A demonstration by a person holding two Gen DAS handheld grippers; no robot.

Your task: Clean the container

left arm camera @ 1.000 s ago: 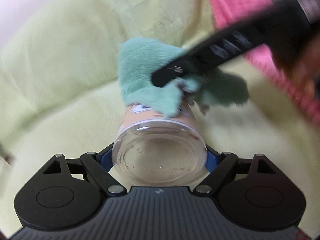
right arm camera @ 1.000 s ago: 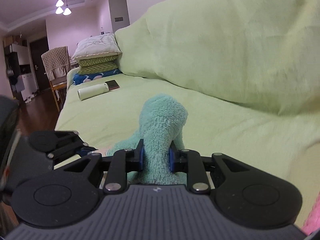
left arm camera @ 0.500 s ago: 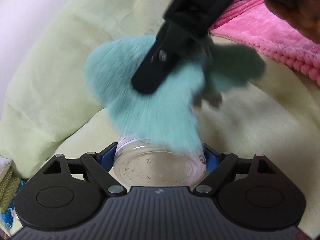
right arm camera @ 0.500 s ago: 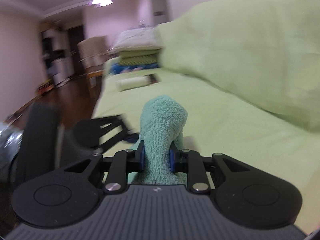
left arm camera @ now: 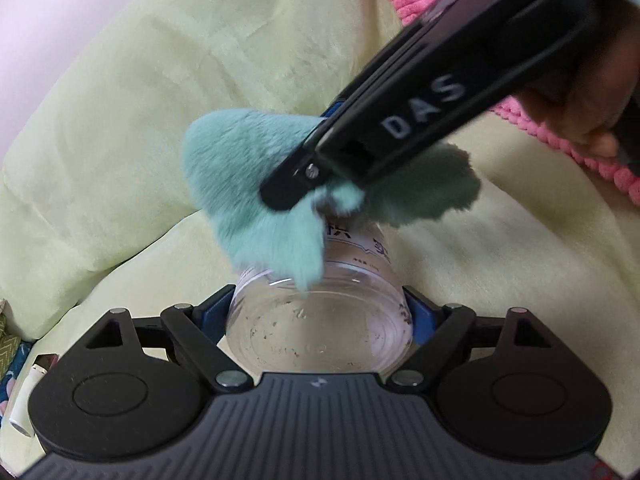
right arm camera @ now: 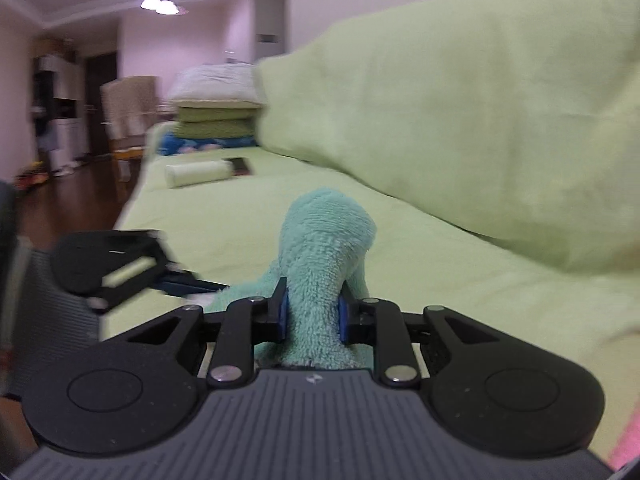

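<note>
Left wrist view: left tool (left arm camera: 320,312) clamped on clear jar (left arm camera: 320,320), bottom toward camera, specks inside. Teal cloth (left arm camera: 256,184) draped over jar's far end, pinched by right tool (left arm camera: 296,184) coming from upper right. Green sofa (left arm camera: 120,120) behind.

Right wrist view: right tool (right arm camera: 312,316) pressed onto cloth (right arm camera: 324,248); jar hidden; left tool (right arm camera: 120,264) at left, blurred.

White letters "DAS" stood on the right claw (left arm camera: 424,108); the container (left arm camera: 320,320) label's print was too blurred to read.
</note>
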